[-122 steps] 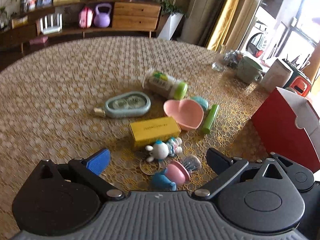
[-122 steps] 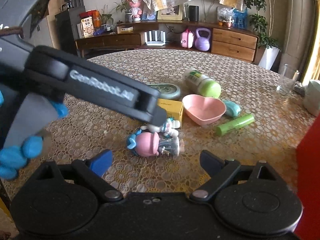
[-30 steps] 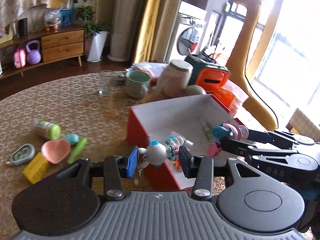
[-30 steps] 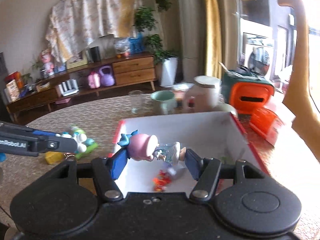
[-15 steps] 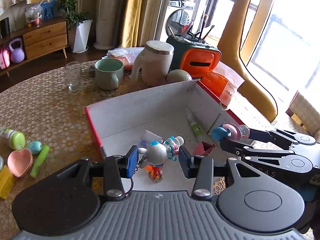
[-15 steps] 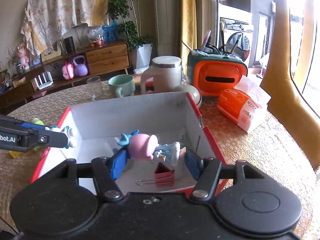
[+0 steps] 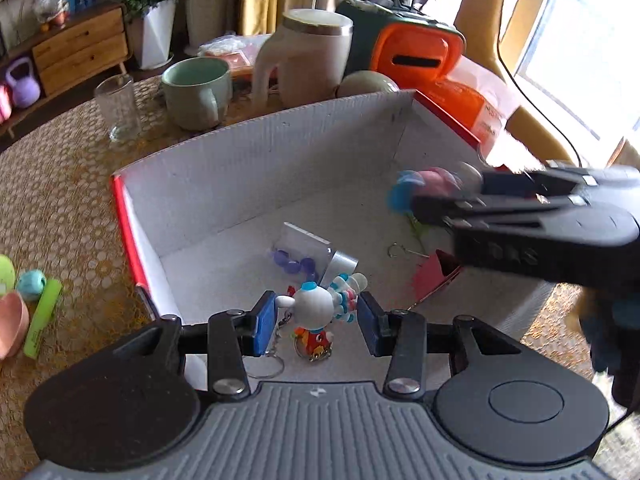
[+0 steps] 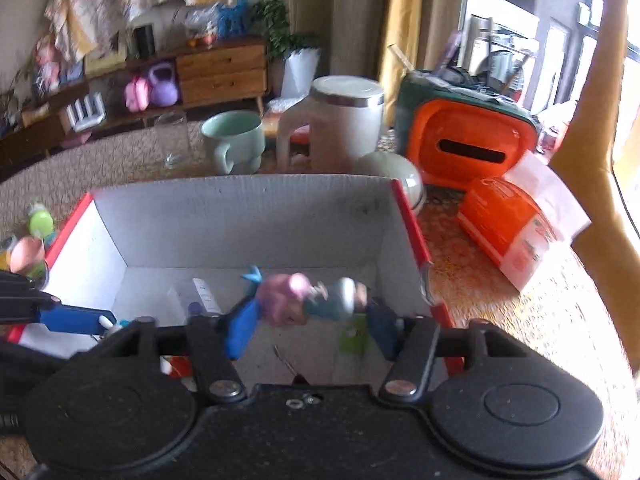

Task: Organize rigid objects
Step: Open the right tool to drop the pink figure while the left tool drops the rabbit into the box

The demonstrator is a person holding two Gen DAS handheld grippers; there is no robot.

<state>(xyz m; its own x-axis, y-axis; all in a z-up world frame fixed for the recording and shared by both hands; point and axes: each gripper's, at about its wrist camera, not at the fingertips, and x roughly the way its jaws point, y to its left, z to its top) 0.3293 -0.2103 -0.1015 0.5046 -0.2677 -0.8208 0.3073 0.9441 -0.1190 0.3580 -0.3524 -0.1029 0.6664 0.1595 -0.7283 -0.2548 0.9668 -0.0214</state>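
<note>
- Holding a white figurine keychain (image 7: pixel 316 307) in my left gripper (image 7: pixel 316 320), jaws narrow and pressed on its two sides, key ring dangling below, just over the near wall of the box (image 7: pixel 256 160).
- Carrying a pink-and-blue figurine (image 8: pixel 304 300) in my right gripper (image 8: pixel 306 320); those jaws have just been closing, and the toy sits crosswise between them, clamped as far as the blurred view shows, above the right half of the box.
- Inside the box already: a small clear pack with purple beads (image 7: pixel 298 254), a red binder clip (image 7: pixel 434 276), a red-and-yellow charm (image 7: pixel 314 344) right under my left jaws, and something green near the right wall. I judge sorting well under way.
- Left on the table (image 7: pixel 60 184), left of the box: a green tube (image 7: pixel 42 320), a teal piece (image 7: pixel 30 284), a pink bowl (image 7: pixel 12 324) and the edge of a green-capped bottle. So after these two drops, more trips are needed.
- Room: the box floor has bare patches in the middle and at the back; its walls stand tall, and the near wall is close under my left jaws. My two grippers are near each other, so I would release apart. A glass (image 7: pixel 118 106), a green mug (image 7: pixel 198 92) and a white jug (image 7: pixel 304 58) crowd behind the far wall.
</note>
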